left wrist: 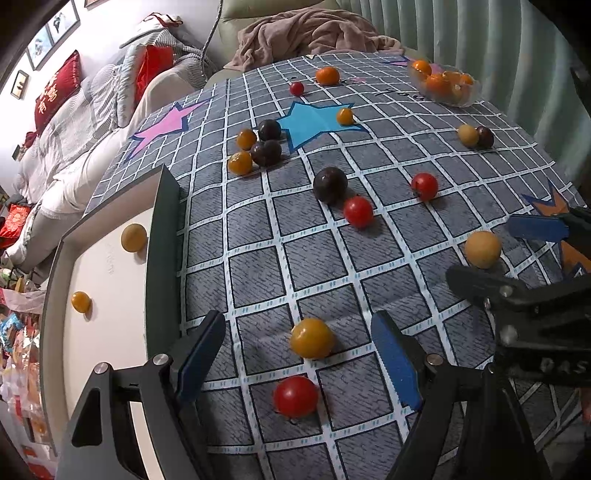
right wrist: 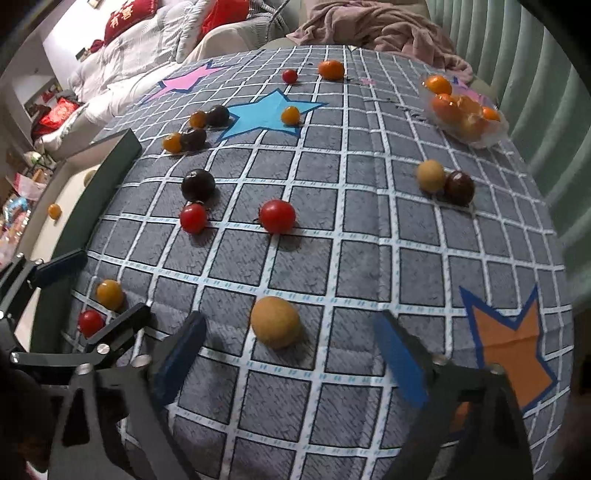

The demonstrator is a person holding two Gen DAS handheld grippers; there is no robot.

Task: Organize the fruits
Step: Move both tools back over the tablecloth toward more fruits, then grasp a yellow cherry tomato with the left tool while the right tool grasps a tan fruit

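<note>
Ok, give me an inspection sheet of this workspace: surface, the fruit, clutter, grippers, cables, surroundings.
Surface: grey grid-pattern cloth with a blue star, a pink star and an orange star.
Job's things: red, yellow, orange and dark fruits scattered loose; clear bowl of orange fruit at the far right; white tray at the left holding two yellow fruits.
Clutter: nothing seen on the cloth besides fruit.
Grippers: left gripper open around a yellow fruit and a red fruit; right gripper open around a tan fruit, no pad touching.
Cables: one thin cord hanging at the back.
Surroundings: bed with red pillows, crumpled pink blanket, green curtain.
</note>
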